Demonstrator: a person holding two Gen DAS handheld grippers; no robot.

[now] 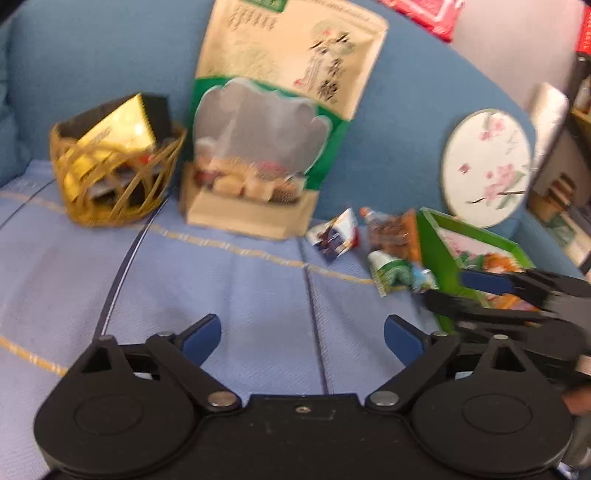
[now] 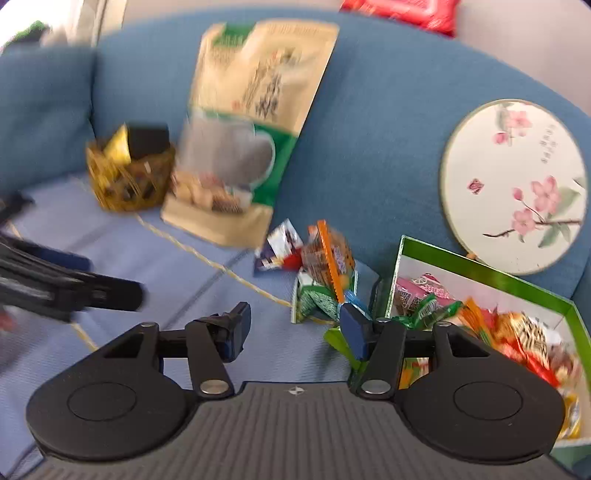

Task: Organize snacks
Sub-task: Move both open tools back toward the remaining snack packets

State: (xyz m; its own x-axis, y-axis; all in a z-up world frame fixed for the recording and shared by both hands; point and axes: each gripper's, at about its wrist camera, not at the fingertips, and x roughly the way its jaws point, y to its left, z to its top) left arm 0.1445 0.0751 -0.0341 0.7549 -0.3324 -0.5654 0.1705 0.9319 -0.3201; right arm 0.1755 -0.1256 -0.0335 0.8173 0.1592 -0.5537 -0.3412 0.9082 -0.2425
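Note:
A big beige-and-green snack bag [image 1: 266, 140] leans on the blue sofa back; it also shows in the right wrist view [image 2: 240, 147]. Three small loose packets lie on the seat: a white-blue one [image 1: 334, 236] [image 2: 279, 251], an orange-brown one [image 1: 393, 234] [image 2: 328, 254] and a green one [image 1: 397, 275] [image 2: 317, 299]. A green box [image 2: 484, 273] [image 1: 476, 236] holds several snack packets. My left gripper [image 1: 303, 338] is open and empty over the seat. My right gripper [image 2: 297, 326] is open and empty beside the box's left edge.
A woven gold basket [image 1: 118, 166] [image 2: 129, 177] with gold and dark packets stands left of the big bag. A round flowered fan [image 1: 487, 166] [image 2: 513, 184] leans on the sofa back. Red packaging [image 2: 402, 11] lies on top of the sofa back.

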